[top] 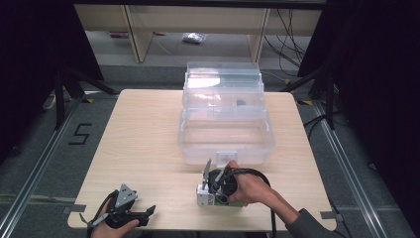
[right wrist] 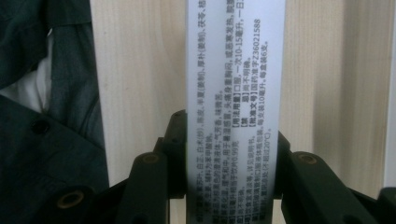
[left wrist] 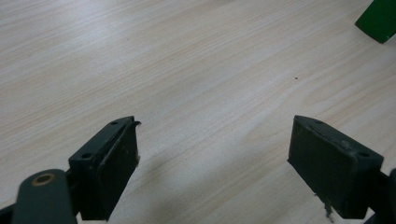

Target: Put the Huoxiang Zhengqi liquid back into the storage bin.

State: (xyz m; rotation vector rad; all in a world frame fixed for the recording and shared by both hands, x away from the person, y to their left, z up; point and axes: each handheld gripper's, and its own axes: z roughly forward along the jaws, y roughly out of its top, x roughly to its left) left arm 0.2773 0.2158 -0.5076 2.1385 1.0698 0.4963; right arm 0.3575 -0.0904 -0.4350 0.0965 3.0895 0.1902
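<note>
White printed rectangular carton (right wrist: 233, 93) clamped squarely in right gripper (right wrist: 232, 158); lift vertically toward clear plastic box (top: 225, 131) at twelve o'clock; left gripper (left wrist: 215, 158) released.

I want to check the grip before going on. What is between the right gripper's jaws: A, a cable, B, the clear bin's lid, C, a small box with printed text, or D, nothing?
C: in the right gripper view the right gripper has its jaws pressed on both sides of a white box with printed text, over the table.
</note>
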